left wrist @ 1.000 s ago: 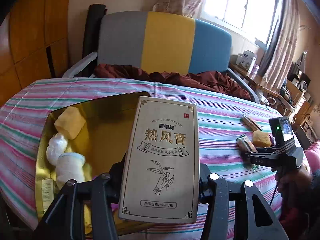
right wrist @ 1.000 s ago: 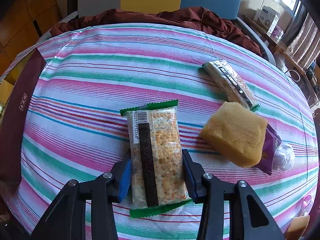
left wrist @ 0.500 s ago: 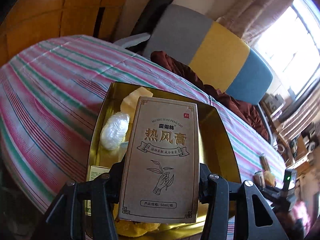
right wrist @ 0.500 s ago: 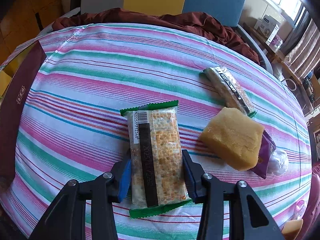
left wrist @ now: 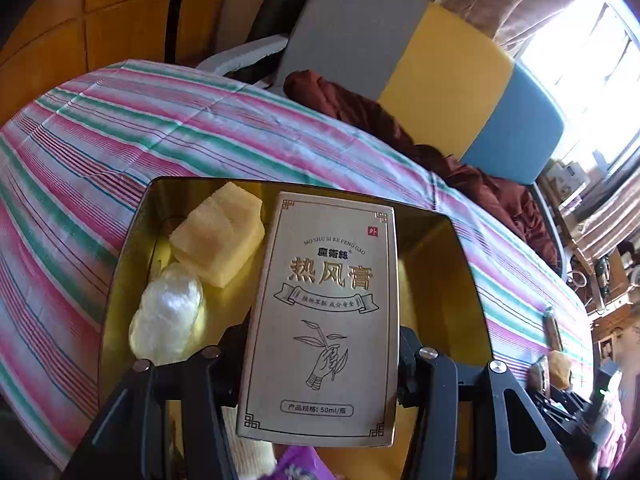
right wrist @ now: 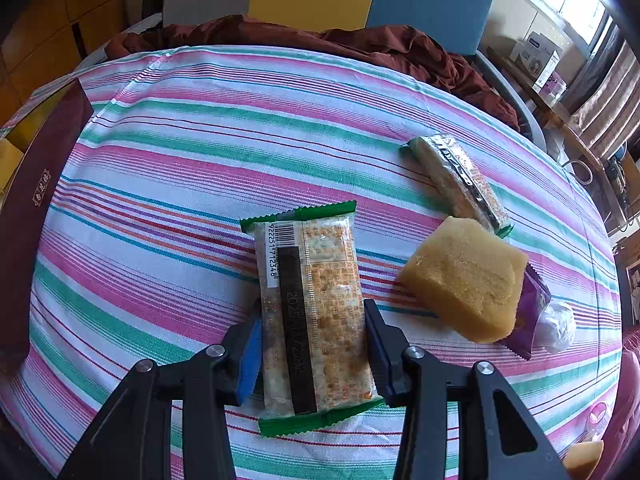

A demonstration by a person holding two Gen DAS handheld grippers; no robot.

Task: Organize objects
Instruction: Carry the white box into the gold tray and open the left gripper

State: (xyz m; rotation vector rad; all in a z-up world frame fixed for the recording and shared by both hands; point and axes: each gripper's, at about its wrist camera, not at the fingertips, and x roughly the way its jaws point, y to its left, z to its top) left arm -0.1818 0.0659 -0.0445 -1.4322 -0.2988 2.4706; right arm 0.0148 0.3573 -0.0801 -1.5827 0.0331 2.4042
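Note:
My left gripper [left wrist: 320,344] is shut on a tall beige carton with Chinese print [left wrist: 324,312], held over the gold tin [left wrist: 460,280]. Inside the tin lie a yellow sponge block [left wrist: 218,238] and a clear-wrapped white puff [left wrist: 168,316]. My right gripper [right wrist: 312,340] is shut on a green-edged cracker pack [right wrist: 316,312] above the striped tablecloth [right wrist: 168,184]. To its right lie a second yellow sponge block [right wrist: 464,280], a purple packet [right wrist: 532,312] and another cracker pack [right wrist: 456,176].
A maroon box lid [right wrist: 28,216] stands at the left edge of the right wrist view. A grey, yellow and blue chair [left wrist: 436,72] with a maroon cloth [left wrist: 400,132] sits behind the table. A purple wrapper [left wrist: 296,468] shows at the bottom of the left wrist view.
The left gripper has swung left with the carton and now hangs over the gold tin, closer to its contents. The right gripper and cracker pack have stayed almost still.

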